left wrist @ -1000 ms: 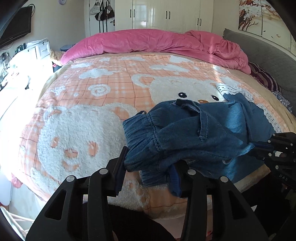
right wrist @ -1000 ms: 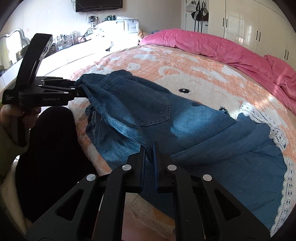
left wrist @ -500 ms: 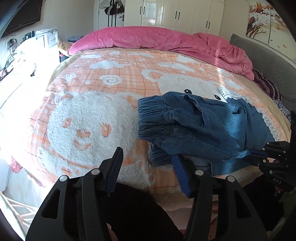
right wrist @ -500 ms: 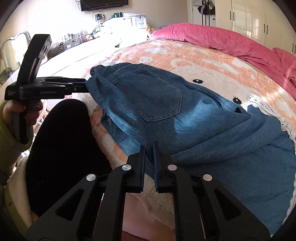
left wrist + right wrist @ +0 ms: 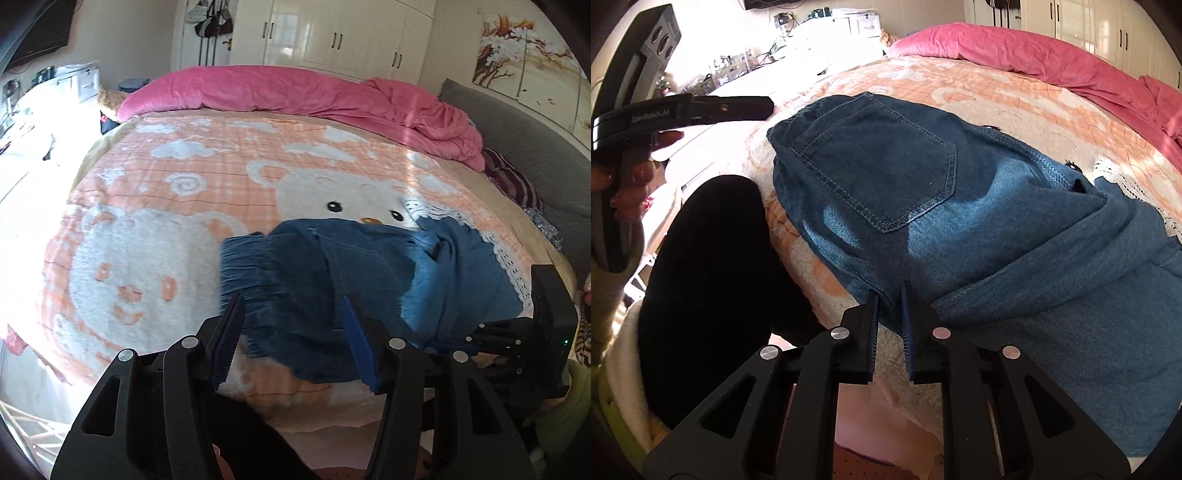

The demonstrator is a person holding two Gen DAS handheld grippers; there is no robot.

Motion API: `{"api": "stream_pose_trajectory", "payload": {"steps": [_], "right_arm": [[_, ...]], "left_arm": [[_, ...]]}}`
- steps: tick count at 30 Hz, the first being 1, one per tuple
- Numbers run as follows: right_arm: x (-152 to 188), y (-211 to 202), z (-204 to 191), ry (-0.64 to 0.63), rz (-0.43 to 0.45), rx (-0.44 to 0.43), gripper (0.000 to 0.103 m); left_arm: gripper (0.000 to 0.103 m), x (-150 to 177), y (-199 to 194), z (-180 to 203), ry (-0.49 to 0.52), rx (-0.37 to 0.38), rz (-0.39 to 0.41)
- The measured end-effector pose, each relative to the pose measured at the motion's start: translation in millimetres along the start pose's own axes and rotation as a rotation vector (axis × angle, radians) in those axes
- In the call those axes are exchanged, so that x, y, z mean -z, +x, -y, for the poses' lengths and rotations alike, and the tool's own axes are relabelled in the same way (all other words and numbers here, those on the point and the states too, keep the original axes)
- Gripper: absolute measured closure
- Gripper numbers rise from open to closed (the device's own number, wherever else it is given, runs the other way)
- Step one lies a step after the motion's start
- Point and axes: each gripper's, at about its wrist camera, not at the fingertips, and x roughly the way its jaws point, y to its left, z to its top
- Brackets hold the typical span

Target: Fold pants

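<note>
Black claw (image 5: pixel 889 321), blue pads (image 5: pixel 357 341)

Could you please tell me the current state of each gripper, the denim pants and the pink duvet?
left gripper: open, holding nothing.
right gripper: fingers narrowly parted around the pants' near edge; grip cannot be told.
denim pants: partly folded on the bed, back pocket up.
pink duvet: bunched at the bed's far end.

strong daylight from the left, blown-out white glare there, motion blur on the blue denim pants (image 5: pixel 332 273), heavy fisheye bending at edges
</note>
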Motion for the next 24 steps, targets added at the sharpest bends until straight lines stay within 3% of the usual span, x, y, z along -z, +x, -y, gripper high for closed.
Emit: {"api": "stream_pose_trajectory", "payload": {"steps": [3, 4, 6, 10, 14, 19, 24], "right_arm": [[0.6, -10.0, 2.4, 0.031, -0.007, -0.030, 0.089], [0.6, -15.6, 5.3, 0.063, -0.011, -0.057, 0.084], [-1.5, -29.6, 12.6, 0.129, 0.013, -0.094, 0.079], [-10.9, -56.3, 15.4, 0.128, 0.116, -0.001, 0.073], [-18.1, -41.4, 14.0, 0.130, 0.101, 0.005, 0.073], [-13.8, 9.2, 24.5, 0.179, -0.059, 0.060, 0.070], [-14.2, -16.4, 32.4, 0.213, 0.027, -0.005, 0.068]], "left_arm": [[0.058, 4.3, 26.7, 21.3, 0.054, 0.005, -0.053], [0.064, 7.7, 33.8, 24.8, 0.074, -0.016, -0.069], [0.064, 16.6, 46.8, 29.1, 0.120, -0.062, -0.094], [0.064, 26.2, 61.3, 26.7, 0.127, -0.074, -0.136], [0.063, 28.2, 63.0, 25.3, 0.130, -0.084, -0.135], [0.062, 30.0, 64.1, 28.4, 0.137, -0.104, -0.116], [0.062, 23.1, 37.9, 25.7, 0.089, -0.093, -0.041]]}}
